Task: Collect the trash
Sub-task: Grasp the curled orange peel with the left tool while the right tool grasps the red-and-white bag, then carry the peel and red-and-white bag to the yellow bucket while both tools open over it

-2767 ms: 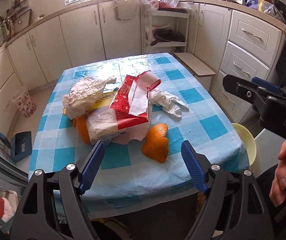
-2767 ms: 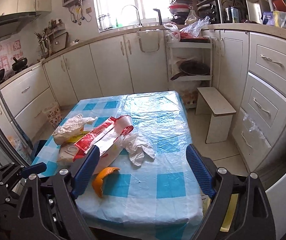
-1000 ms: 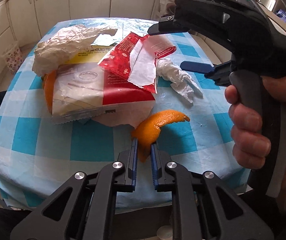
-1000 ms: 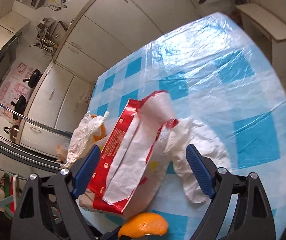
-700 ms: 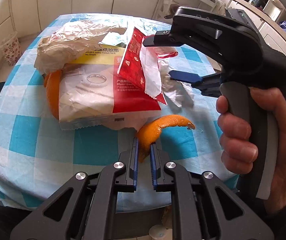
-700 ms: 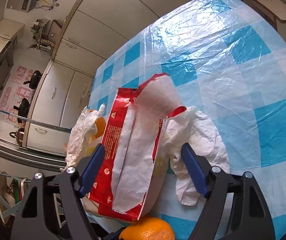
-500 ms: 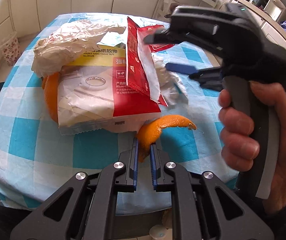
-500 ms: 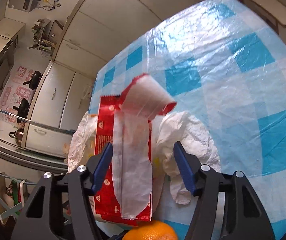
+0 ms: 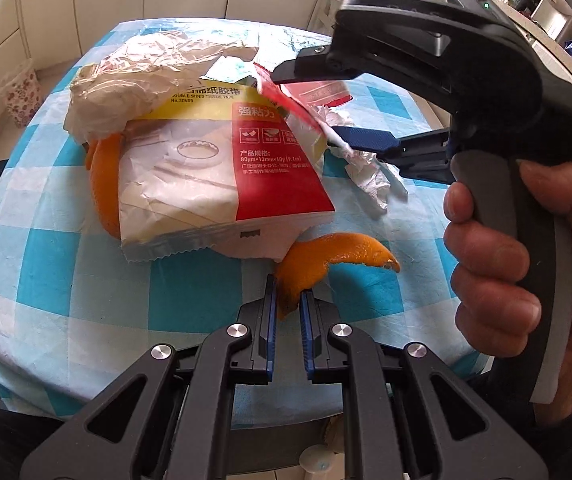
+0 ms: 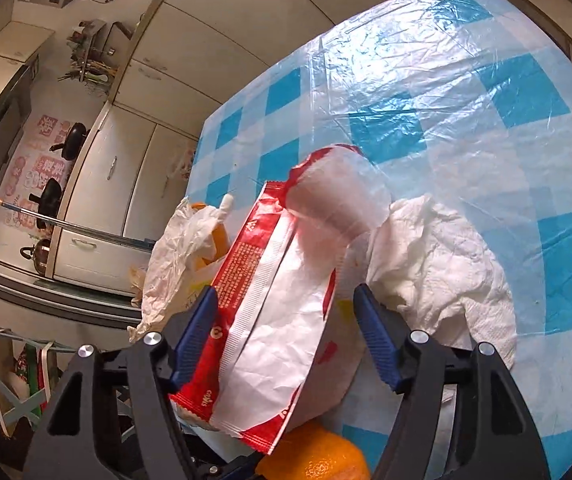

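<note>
My left gripper (image 9: 287,300) is shut on a curved orange peel (image 9: 326,256) at the near edge of the blue checked table (image 9: 85,280); the peel also shows at the bottom of the right wrist view (image 10: 318,460). My right gripper (image 10: 286,304) is partly closed around a red and white snack wrapper (image 10: 281,320), fingers on either side of it, with a gap still showing. In the left wrist view the wrapper (image 9: 294,108) stands on edge between the right gripper's fingers (image 9: 366,138). A white crumpled tissue (image 10: 446,272) lies just right of it.
A big red, white and yellow tape package (image 9: 213,184) lies mid-table, with another orange peel (image 9: 103,184) at its left and crumpled white paper (image 9: 145,72) on top. Kitchen cabinets (image 10: 133,128) surround the table.
The left gripper closed on the orange peel and has held it since. The right gripper came down over the red wrapper, narrowed its jaws around it and tipped it up on edge.
</note>
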### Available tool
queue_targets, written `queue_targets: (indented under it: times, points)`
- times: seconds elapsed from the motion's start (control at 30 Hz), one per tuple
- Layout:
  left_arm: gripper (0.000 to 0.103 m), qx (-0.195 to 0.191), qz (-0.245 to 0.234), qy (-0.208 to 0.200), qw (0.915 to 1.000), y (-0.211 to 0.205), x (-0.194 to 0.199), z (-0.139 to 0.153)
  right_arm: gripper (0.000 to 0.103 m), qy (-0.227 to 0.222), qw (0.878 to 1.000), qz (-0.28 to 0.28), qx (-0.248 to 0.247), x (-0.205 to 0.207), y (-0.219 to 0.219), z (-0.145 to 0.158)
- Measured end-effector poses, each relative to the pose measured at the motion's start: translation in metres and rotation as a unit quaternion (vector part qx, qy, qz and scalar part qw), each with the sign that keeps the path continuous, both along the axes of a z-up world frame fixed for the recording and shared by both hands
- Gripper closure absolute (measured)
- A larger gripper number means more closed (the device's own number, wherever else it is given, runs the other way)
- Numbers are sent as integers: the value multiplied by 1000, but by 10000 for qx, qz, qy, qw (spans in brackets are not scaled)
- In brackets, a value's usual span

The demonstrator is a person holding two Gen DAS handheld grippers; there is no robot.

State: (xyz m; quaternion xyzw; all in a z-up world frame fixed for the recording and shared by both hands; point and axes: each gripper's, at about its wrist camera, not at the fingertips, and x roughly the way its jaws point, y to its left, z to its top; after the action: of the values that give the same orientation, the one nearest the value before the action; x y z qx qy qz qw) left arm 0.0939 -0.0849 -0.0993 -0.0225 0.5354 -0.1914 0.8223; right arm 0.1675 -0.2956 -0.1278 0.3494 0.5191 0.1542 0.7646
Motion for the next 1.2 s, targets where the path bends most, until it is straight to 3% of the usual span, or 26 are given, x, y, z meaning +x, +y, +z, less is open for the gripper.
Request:
queue_targets:
  times: [0.1, 0.17, 0.23, 0.33, 0.5, 0.7, 0.8, 0.87, 0.97, 1.07, 1.1, 1.2]
  points:
    - [93, -6, -6, -2, 10000, 1, 1, -1, 40, 80, 9995, -34, 304, 1, -4, -6]
    - [93, 2, -12, -20, 10000, 1, 1, -1, 55, 118, 9988, -12, 473, 0, -6, -9]
    - [93, 9, -12, -40, 10000, 1, 0, -1, 78, 140, 9977, -8, 660, 0, -6, -12]
    - [93, -3, -10, -76, 10000, 2, -2, 1, 95, 13, 9961, -12, 885, -2, -9, -7]
    - [93, -10, -20, -133, 9999, 0, -7, 4, 97, -394, 9948, 33, 941, -6, -8, 11]
    - [93, 7, -23, -131, 9999, 0, -10, 4, 97, -407, 9944, -58, 978, -2, -6, 10]
    - [93, 15, -26, -130, 9999, 0, -10, 4, 66, -230, 9937, -198, 1080, 0, -12, -1]
    - [93, 19, -25, -137, 9999, 0, -10, 4, 66, -216, 9935, -186, 1100, 1, -11, -2]
    - [93, 19, -21, -134, 9999, 0, -9, 4, 69, -253, 9925, -100, 1191, 2, -5, -2]
    - [93, 22, -25, -138, 9999, 0, -9, 4, 85, -316, 9923, -9, 1197, 3, 0, 0]
    - [93, 21, -22, -139, 9999, 0, -9, 4, 94, -359, 9924, 13, 1173, 2, 1, 2]
    - [93, -3, -24, -144, 9999, 0, -9, 5, 99, -547, 9929, -69, 1050, 0, -2, 11]
